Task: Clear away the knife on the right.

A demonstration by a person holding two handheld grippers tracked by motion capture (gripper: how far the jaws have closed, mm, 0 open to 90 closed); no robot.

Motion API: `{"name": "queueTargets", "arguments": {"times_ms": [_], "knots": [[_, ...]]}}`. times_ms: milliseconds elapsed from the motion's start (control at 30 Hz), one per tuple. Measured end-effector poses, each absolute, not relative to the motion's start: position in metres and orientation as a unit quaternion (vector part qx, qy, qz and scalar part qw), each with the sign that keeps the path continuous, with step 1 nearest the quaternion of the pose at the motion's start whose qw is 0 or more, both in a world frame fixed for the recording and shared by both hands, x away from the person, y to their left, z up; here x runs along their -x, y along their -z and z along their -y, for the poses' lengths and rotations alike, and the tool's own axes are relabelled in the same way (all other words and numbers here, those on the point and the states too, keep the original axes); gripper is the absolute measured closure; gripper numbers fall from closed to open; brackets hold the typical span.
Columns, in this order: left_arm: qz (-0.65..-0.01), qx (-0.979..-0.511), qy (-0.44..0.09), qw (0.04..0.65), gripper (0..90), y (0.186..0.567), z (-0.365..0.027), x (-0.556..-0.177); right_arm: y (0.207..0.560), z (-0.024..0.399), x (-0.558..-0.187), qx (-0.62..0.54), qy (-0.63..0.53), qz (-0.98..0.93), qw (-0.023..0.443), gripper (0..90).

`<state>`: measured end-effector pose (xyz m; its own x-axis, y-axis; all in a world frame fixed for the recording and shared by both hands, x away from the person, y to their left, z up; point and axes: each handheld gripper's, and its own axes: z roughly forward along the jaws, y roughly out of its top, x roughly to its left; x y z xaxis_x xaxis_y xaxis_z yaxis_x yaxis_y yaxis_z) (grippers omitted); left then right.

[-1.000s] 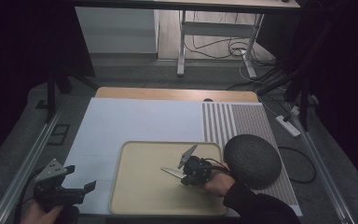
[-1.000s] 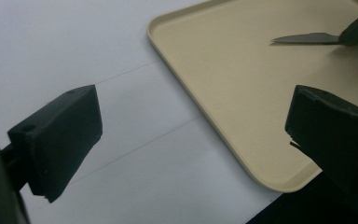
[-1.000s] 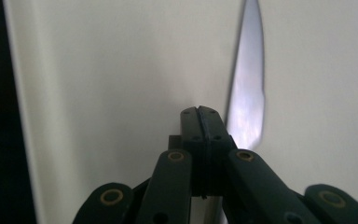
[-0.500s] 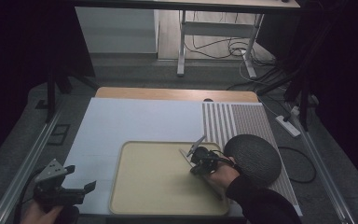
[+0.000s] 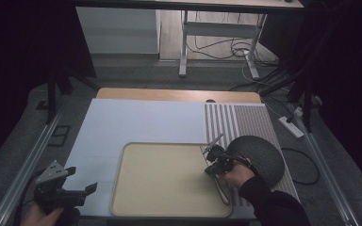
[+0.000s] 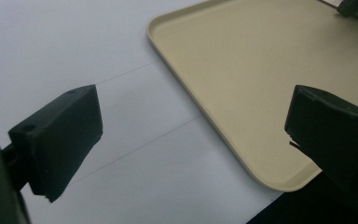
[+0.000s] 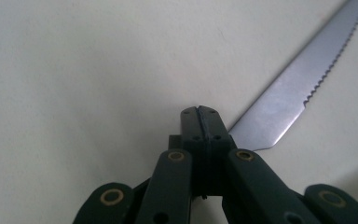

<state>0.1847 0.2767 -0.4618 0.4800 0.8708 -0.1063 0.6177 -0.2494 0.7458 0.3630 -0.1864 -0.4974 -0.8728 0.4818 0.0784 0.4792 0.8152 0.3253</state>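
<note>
Right gripper view: right tool (image 7: 200,112) clamps shut on the serrated steel knife (image 7: 298,79), blade running far-right over the beige tray (image 7: 74,70); left tool (image 6: 191,135) open, empty.

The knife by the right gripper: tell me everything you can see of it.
The knife has a flat, bare steel blade with a serrated edge. It lies over the beige tray, near its right rim. The right gripper, jaws shut, sits at the blade's near end; whether it pinches the blade is unclear. The handle is hidden.
</note>
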Motion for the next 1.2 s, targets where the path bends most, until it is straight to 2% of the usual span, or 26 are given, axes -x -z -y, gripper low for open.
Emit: {"name": "queueTargets", "arguments": {"times_ms": [400, 567, 767, 1200], "knots": [[-0.482, -0.773, -0.167, 0.377, 4.1, 0.462, -0.276, -0.185, 0.495, 0.210, -0.362, -0.287, -0.160, -0.945, 0.004, 89.9], [-0.482, -0.773, -0.167, 0.377, 4.2, 0.462, -0.276, -0.185, 0.493, 0.207, -0.361, -0.287, -0.170, -0.943, 0.002, 83.5], [-0.484, -0.772, -0.166, 0.377, 4.2, 0.462, -0.277, -0.185, 0.482, 0.206, -0.358, -0.291, -0.191, -0.937, 0.035, 69.4], [-0.485, -0.771, -0.166, 0.377, 4.2, 0.462, -0.277, -0.185, 0.470, 0.217, -0.350, -0.319, -0.224, -0.918, 0.068, 23.1]]}}
